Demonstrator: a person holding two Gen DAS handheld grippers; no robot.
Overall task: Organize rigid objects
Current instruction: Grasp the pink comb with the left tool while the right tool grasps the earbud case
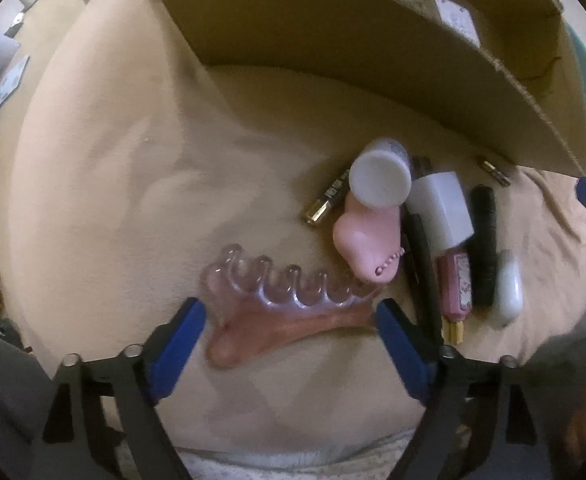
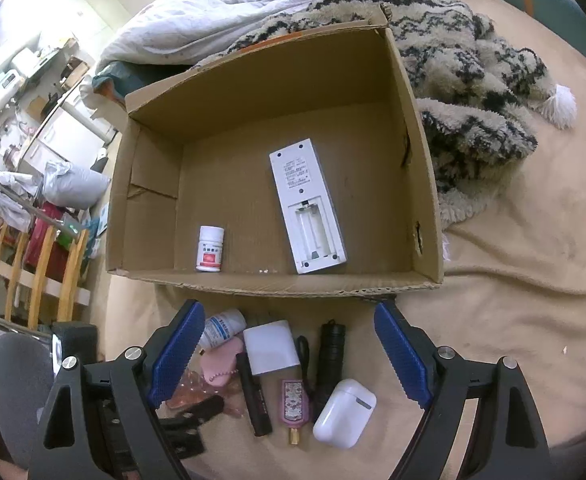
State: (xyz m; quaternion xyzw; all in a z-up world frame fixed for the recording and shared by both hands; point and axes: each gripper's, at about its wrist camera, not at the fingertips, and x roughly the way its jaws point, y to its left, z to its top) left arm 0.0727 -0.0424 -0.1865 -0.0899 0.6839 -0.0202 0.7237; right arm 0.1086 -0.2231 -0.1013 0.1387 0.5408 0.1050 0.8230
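Observation:
A cardboard box (image 2: pixel 429 184) lies open on a beige bed; inside are a white remote (image 2: pixel 307 204) lying face down and a small white pill bottle (image 2: pixel 210 249). In front of it lie small objects: white charger (image 2: pixel 271 346), black flashlight (image 2: pixel 331 360), white earbud case (image 2: pixel 345 412), pink patterned lighter (image 2: pixel 293 404), black pen (image 2: pixel 255 396). My left gripper (image 1: pixel 291 316) is open, its fingers on either side of a clear pink comb-like massager (image 1: pixel 277 300). My right gripper (image 2: pixel 289 354) is open above the pile, holding nothing.
A pink foot-shaped piece (image 1: pixel 367 244), a white bottle (image 1: pixel 381 178) and batteries (image 1: pixel 327 204) lie beside the comb. A patterned fleece blanket (image 2: pixel 473 80) and a white duvet (image 2: pixel 229 4) lie behind the box. A wooden rail (image 2: pixel 33 264) borders the bed at left.

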